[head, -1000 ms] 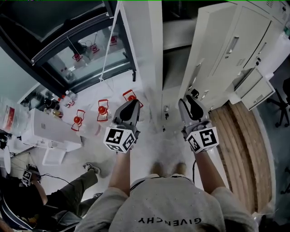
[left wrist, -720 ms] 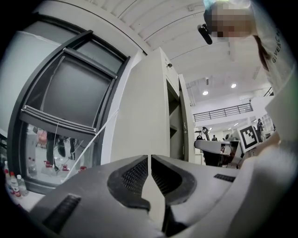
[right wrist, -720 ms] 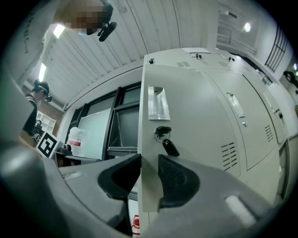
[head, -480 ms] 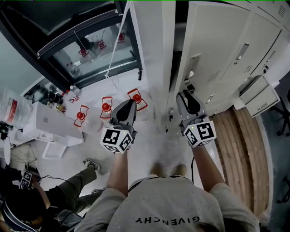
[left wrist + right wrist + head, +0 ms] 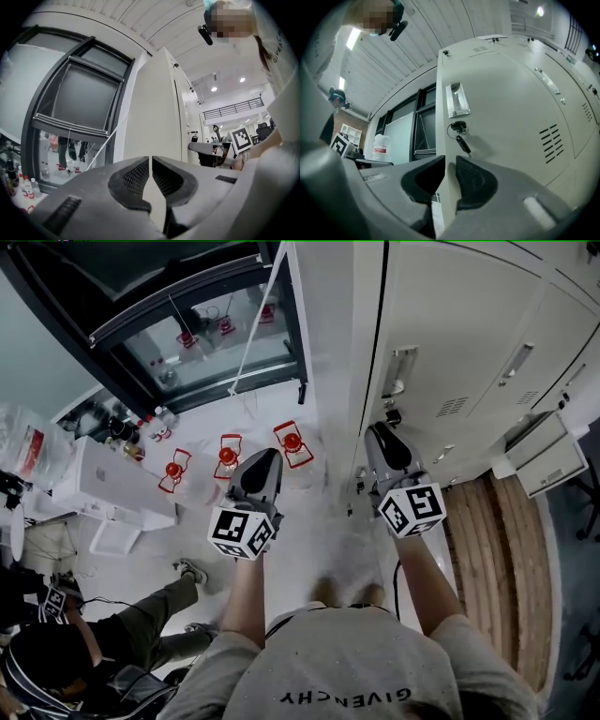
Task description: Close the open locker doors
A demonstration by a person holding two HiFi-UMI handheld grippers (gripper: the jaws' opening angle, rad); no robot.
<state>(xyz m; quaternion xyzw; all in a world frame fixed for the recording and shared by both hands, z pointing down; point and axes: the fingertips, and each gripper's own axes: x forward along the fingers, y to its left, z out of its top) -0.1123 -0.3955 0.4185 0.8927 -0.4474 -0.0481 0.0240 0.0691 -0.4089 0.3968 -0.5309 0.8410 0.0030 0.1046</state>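
Overhead and gripper-mounted views of the locker bank. At far left, a dark-framed window (image 5: 202, 329) rises from the floor's upper edge, with three red-framed objects (image 5: 228, 457) on the pale floor (image 5: 309, 549) below it. The left gripper (image 5: 265, 458) hangs over the floor, apart from the lockers, its jaws clenched to a hairline slit with nothing between them. To its right, the locker door (image 5: 511, 108) stands almost flush with its neighbours, a narrow dark gap remaining along its free edge. The right gripper (image 5: 450, 165) is at that free edge, its jaws closing. The door's edge shows in the gap between them, though contact with the pads cannot be made out. A recessed handle (image 5: 457, 99) sits near the free edge, and a key (image 5: 462, 142) hangs in the lock just below it. Vent slots (image 5: 551, 140) lie towards the door's right edge.
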